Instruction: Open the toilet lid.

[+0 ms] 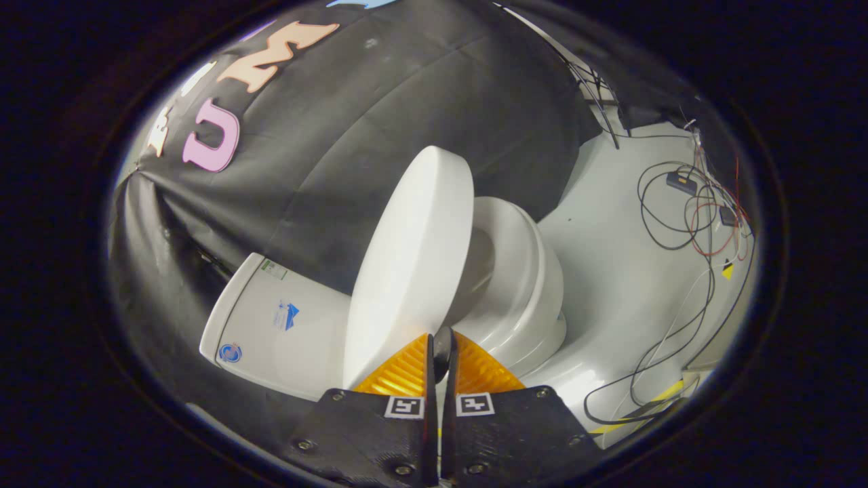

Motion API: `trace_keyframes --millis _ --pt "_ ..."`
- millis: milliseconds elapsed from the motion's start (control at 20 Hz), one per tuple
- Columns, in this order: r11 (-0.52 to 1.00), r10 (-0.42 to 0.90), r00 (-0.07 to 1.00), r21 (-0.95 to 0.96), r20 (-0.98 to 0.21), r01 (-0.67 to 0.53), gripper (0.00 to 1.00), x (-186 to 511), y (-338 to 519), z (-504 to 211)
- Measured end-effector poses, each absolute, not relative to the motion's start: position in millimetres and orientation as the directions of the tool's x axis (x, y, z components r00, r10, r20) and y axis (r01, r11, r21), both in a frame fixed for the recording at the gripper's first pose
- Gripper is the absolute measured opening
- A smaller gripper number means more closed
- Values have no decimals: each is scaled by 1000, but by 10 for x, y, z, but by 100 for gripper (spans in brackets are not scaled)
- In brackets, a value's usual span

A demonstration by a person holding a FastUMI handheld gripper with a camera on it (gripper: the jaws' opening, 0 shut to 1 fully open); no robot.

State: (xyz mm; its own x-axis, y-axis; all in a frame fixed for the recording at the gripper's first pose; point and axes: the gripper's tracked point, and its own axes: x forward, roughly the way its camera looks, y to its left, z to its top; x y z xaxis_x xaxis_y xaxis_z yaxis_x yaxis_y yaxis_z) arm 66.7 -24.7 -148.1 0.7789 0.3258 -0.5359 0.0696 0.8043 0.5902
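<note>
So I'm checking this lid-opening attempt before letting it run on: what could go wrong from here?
1. The toilet lid is raised but not yet back against the tank; the gripper pinches only its rim edge, so a slip could drop it onto the seat.
2. The fingers look nearly closed on a thin edge; twisting as the lid swings may lose the grip.
3. Loose cables lie on the floor beside the toilet and could snag.

Dim, sharp, strong fisheye warping
</note>
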Motion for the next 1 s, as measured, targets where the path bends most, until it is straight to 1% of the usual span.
trace_keyframes --millis 450,550,1000 --pt "823 328 796 567 -508 23 3 644 -102 -1176" --pt "828 330 801 561 -500 8 2 638 -79 -1107" --pt "858 343 814 509 -469 -69 2 609 86 -830"
